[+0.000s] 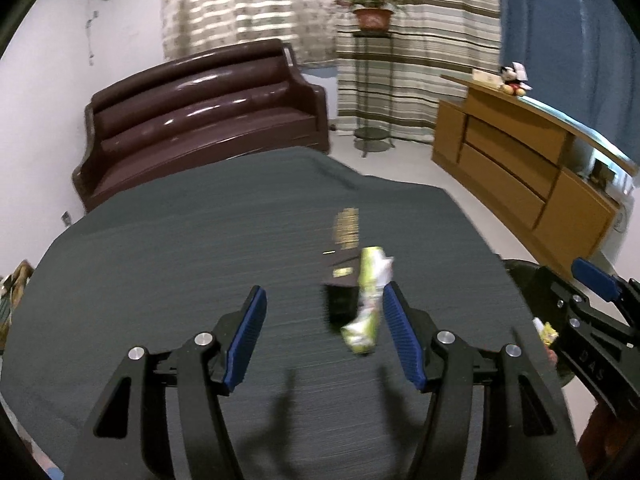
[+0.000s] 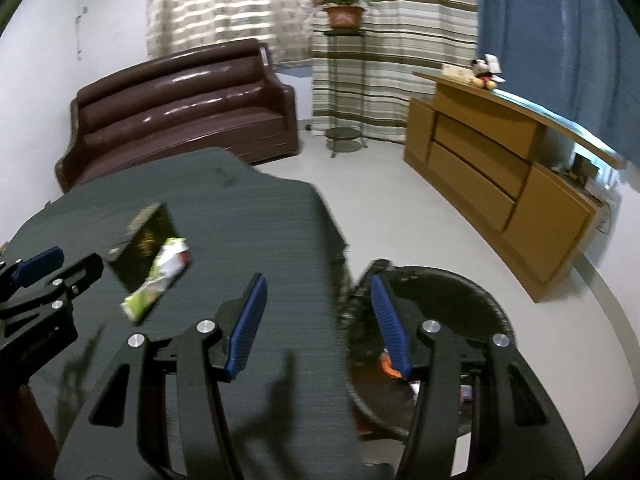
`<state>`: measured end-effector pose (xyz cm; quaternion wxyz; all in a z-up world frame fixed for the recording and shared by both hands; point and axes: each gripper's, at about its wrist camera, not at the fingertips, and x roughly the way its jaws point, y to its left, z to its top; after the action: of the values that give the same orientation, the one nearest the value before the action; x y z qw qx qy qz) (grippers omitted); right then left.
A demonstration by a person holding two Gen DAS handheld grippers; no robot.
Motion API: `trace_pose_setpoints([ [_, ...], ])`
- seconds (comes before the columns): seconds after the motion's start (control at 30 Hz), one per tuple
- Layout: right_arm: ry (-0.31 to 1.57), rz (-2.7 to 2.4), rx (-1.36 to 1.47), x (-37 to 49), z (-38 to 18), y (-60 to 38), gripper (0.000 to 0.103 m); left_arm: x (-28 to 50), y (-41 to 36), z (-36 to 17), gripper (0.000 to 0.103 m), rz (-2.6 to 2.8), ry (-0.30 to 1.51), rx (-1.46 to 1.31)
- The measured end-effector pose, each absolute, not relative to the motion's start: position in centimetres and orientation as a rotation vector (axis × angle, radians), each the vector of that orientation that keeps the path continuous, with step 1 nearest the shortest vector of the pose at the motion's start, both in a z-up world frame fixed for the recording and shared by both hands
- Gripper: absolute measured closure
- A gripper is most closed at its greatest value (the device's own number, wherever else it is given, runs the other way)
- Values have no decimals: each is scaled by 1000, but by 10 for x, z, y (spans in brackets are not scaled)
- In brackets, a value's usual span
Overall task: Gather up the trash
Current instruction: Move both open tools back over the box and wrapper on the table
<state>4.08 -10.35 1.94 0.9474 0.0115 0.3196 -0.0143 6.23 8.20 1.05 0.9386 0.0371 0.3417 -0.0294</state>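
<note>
Green wrapper [image 1: 366,304] on dark-clothed table [image 1: 180,248], seemingly flat.

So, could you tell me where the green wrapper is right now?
The green wrapper lies on the grey tablecloth, against the black box, just inside the left gripper's right finger.

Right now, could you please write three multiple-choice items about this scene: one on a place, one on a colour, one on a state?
1. Where does the green-white wrapper lie?
A. on the grey tabletop
B. on the sofa
C. on the floor

2. What colour are the gripper pads?
A. red
B. blue
C. yellow

3. How is the right gripper?
A. shut on a wrapper
B. open, holding nothing
C. shut on a box

Key: 1 A, it rests on the cloth beside the dark box; 2 B, both pads are blue; 3 B, nothing sits between its pads.
</note>
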Motion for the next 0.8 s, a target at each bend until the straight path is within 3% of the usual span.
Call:
trace_pose_setpoints([
  [0.8,786,147,-95,71,-6,22,50,70,192,-6,42,150,749,-52],
])
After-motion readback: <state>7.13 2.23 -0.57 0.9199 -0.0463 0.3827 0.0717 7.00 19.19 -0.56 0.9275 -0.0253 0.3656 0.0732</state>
